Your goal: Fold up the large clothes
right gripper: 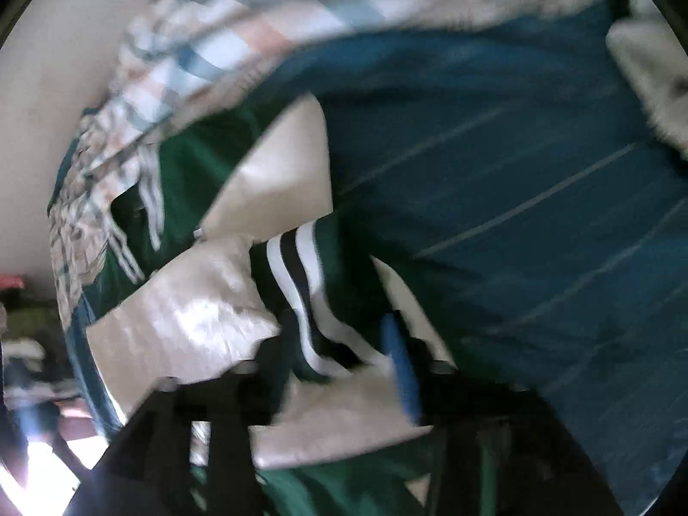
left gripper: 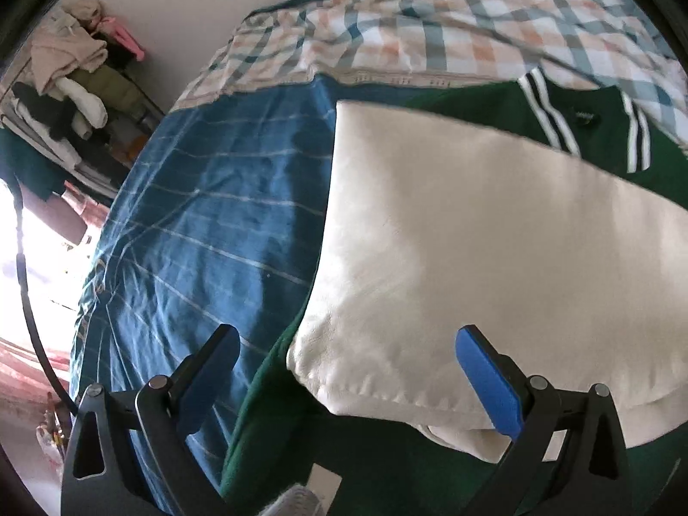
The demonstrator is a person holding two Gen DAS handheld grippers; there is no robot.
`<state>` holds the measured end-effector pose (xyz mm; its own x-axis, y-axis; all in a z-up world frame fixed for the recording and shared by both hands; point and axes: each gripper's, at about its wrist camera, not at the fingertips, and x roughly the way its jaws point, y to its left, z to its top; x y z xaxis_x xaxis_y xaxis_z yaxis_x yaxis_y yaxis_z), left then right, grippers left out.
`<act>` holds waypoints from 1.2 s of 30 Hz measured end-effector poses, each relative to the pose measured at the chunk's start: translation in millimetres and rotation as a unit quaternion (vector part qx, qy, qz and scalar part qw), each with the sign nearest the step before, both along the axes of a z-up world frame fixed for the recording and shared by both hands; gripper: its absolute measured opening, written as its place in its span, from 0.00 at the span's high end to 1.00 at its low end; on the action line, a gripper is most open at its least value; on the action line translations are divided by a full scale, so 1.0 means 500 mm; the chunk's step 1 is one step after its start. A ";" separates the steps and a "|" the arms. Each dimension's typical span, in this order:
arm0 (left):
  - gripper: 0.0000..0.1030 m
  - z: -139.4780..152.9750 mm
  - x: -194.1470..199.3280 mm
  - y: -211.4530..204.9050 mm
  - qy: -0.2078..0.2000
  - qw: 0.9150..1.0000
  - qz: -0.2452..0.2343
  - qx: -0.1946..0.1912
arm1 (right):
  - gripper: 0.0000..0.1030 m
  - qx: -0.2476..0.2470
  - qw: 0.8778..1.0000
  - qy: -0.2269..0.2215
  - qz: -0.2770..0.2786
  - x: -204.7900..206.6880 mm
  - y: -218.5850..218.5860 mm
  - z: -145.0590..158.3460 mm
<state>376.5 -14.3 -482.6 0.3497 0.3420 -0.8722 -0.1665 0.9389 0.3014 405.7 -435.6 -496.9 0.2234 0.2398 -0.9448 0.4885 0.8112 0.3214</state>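
Left wrist, hand-held gripper (left gripper: 348, 370) spread above jacket (left gripper: 473, 223)

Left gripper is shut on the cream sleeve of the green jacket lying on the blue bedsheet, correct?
Not quite. The left gripper is open, its fingers spread wide and gripping nothing, as the left wrist view shows. The rest holds: cream sleeve, green jacket, blue bedsheet.

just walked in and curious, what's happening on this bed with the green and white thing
A person with a handheld gripper in each hand is folding a green jacket with cream sleeves on a blue bedsheet. One cream sleeve already lies folded across the body. The left gripper hovers beside it, jaws wide open and empty. The right gripper is at the striped cuff, but that view is too blurred to tell whether it grips.
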 end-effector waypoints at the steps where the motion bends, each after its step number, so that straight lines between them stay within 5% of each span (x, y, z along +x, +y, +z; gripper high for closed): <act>1: 0.00 0.007 -0.012 -0.001 0.000 1.000 -0.005 0.001 | 0.39 -0.014 1.000 -0.005 0.007 -0.026 0.003 0.018; 5: 0.00 0.006 -0.107 -0.005 0.029 0.999 -0.037 0.011 | 0.39 -0.025 0.999 0.031 0.008 -0.176 0.002 0.039; 9: 0.00 -0.060 -0.225 -0.011 0.095 0.993 -0.061 0.024 | 0.40 0.032 0.993 0.112 -0.035 -0.362 -0.006 -0.052; 10: 0.00 -0.073 -0.241 -0.010 0.104 0.992 -0.062 0.026 | 0.44 0.059 0.989 0.125 -0.046 -0.407 -0.006 -0.076; 11: 0.00 -0.092 -0.264 -0.009 0.113 0.991 -0.062 0.031 | 0.73 0.071 0.988 0.132 -0.045 -0.438 -0.004 -0.094; 12: 0.00 -0.118 -0.288 -0.009 0.123 0.990 -0.063 0.039 | 0.90 0.056 0.988 0.141 -0.038 -0.465 -0.001 -0.106; 14: 0.00 -0.155 -0.310 -0.005 0.144 0.987 -0.065 0.037 | 0.90 -0.001 0.989 0.144 -0.037 -0.497 -0.015 -0.114; 17: 0.00 -0.170 -0.321 0.003 0.125 0.990 -0.060 0.024 | 0.90 -0.002 0.984 0.172 -0.054 -0.494 -0.028 -0.119; 20: 0.00 -0.171 -0.311 0.018 0.126 0.991 -0.032 -0.006 | 0.78 -0.023 0.984 0.175 -0.029 -0.472 0.009 -0.065; 23: 0.00 -0.174 -0.306 0.045 0.112 0.992 -0.003 -0.054 | 0.38 -0.028 0.991 0.127 0.013 -0.472 0.084 0.010; 26: 0.00 -0.166 -0.318 0.054 0.121 0.991 0.001 -0.056 | 0.37 0.043 0.991 0.106 0.067 -0.492 0.212 0.015; 31: 0.00 -0.114 -0.385 0.033 0.112 0.994 -0.009 0.011 | 0.37 0.116 0.975 0.142 0.126 -0.536 0.433 -0.092; 32: 0.00 -0.108 -0.411 0.024 0.109 0.994 -0.017 0.022 | 0.39 0.088 0.974 0.148 0.149 -0.550 0.475 -0.101; 34: 0.00 -0.113 -0.442 0.012 0.116 0.993 -0.029 0.025 | 0.61 -0.004 0.976 0.135 0.168 -0.563 0.528 -0.101; 35: 0.00 -0.120 -0.460 0.010 0.123 0.992 -0.034 0.021 | 0.80 -0.022 0.976 0.138 0.170 -0.566 0.537 -0.098; 36: 0.00 -0.129 -0.480 0.011 0.128 0.991 -0.036 0.014 | 0.88 -0.022 0.978 0.137 0.158 -0.572 0.539 -0.088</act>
<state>136.6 -8.8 -547.0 0.1423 0.3502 -0.9258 -0.0144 0.9360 0.3518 119.7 -166.1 -540.7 -0.1187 0.2127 -0.9699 0.2742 0.9458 0.1739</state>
